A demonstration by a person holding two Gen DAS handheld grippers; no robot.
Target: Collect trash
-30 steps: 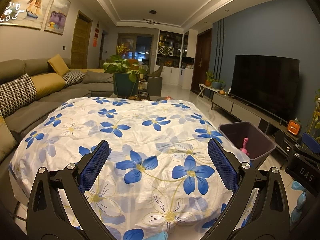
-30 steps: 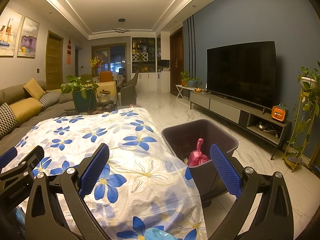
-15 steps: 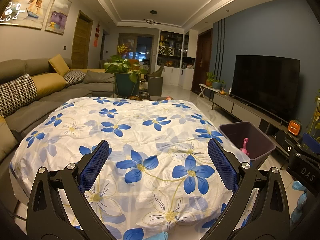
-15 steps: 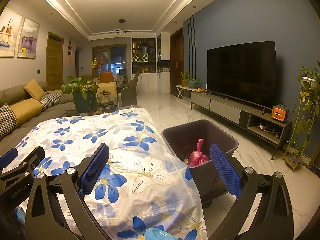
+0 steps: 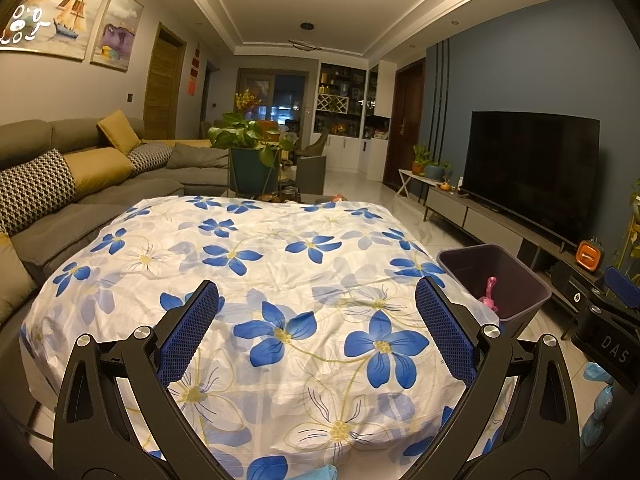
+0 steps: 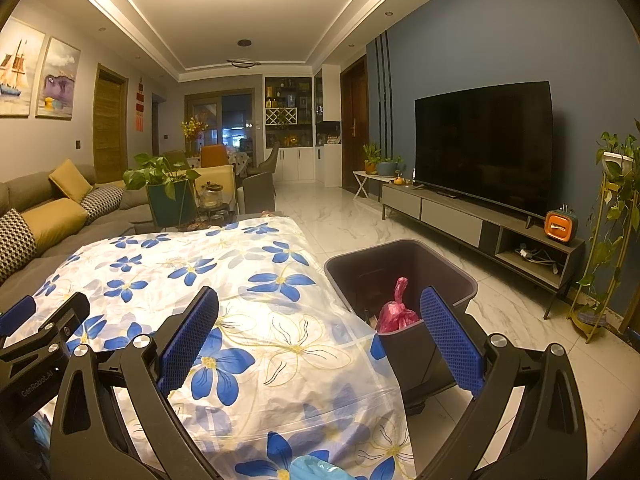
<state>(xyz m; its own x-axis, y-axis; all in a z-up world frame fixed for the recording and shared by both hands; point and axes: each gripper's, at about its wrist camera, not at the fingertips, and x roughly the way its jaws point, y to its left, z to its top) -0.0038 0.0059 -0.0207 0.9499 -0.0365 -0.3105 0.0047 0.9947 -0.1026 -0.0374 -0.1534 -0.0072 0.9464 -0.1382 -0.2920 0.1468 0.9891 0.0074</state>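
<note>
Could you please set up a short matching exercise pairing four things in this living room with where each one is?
Things:
1. pink bag
2. trash bin
3. orange box
4. potted plant

Places:
A. on the floor beside the floral cloth
B. beyond the far end of the floral cloth
C. inside the trash bin
D. on the TV stand

Pairs: 1-C, 2-A, 3-D, 4-B
</note>
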